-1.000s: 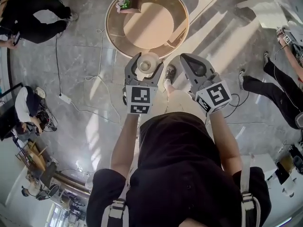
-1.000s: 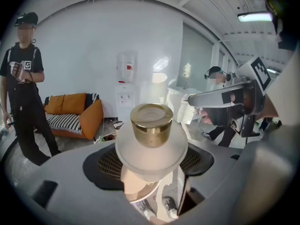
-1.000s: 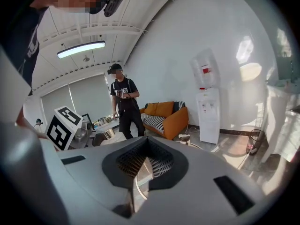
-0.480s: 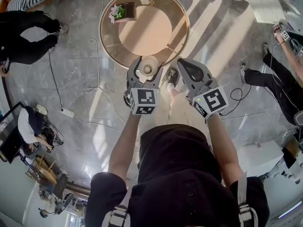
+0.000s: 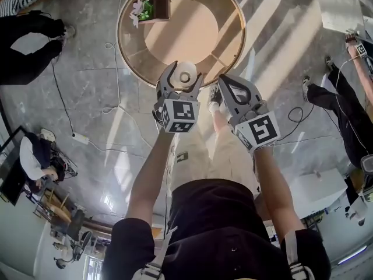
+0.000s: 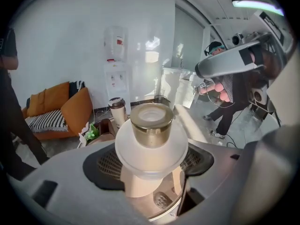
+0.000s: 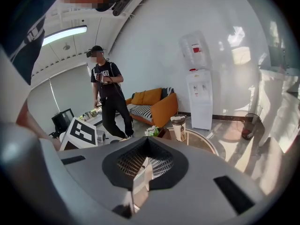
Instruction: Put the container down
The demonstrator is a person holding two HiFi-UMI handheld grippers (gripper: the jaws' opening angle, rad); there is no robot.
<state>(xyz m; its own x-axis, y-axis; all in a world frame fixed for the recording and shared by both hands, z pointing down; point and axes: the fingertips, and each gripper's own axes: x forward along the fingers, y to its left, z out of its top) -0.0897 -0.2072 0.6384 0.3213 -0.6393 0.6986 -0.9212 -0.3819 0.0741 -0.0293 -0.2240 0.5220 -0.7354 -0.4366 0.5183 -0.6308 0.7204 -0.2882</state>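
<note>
The container sat upright, clamped in my left gripper jaws, carried in the air by the round tabletop near rim, ready for setting down. My right gripper, beside that rim, kept clear, jaws pressed together on nothing.

The person wears a black short-sleeved top, pale beige trousers and grey shoulder straps, and the grey left hand-held gripper and right hand-held gripper each carry a black-and-white marker cube.
</note>
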